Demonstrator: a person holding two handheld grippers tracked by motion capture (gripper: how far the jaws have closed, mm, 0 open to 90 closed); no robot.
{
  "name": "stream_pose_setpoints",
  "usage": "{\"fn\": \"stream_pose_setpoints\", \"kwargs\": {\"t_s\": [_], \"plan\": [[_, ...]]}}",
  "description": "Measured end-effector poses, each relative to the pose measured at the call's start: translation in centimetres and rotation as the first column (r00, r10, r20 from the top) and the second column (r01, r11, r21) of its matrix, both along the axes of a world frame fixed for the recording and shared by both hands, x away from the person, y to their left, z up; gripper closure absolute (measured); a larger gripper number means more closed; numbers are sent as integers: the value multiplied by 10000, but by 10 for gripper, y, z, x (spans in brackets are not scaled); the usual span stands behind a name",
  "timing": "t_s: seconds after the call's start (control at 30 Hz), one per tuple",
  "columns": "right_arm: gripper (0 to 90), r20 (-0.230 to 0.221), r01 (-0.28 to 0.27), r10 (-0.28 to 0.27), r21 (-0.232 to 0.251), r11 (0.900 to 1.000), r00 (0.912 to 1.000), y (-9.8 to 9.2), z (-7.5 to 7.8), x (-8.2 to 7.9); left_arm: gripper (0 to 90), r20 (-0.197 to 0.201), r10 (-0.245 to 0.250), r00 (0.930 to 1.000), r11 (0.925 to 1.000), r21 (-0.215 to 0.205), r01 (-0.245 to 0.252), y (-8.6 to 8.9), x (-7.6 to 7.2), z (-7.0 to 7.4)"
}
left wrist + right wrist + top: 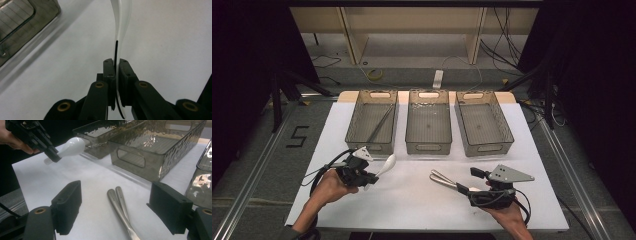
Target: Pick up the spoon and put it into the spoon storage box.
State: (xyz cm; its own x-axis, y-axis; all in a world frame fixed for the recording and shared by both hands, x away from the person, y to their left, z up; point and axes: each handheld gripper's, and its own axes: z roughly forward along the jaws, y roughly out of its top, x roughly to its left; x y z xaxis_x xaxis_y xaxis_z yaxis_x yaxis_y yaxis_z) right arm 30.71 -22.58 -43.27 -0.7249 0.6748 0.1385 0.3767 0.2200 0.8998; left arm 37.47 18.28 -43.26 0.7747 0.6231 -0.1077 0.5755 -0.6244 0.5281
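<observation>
Left gripper [371,179]: jaws clamped on the handle of a white spoon [385,165], held above the white table [412,200] in front of the left tray [372,122].
White spoon: bowl end points away from the jaws toward the trays.
Right gripper [117,210]: jaws wide apart, pads touching nothing.
Metal utensils [120,207]: two handles lying side by side on the table between the right gripper's open jaws.
Left tray: holds a thin dark utensil [379,125].
</observation>
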Motion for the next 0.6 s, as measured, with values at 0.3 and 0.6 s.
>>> {"fn": "stream_pose_setpoints", "kwargs": {"t_s": [0.3,0.6], "plan": [[268,-57,42,-42,-19,10000,10000,0,-1,1,850,213,365,9991,9980,-521,-354,-10,7,6],[268,-110,77,-78,-20,10000,9999,-1,-1,2,849,448,515,9977,9946,-929,-472,-24,21,13]]}}
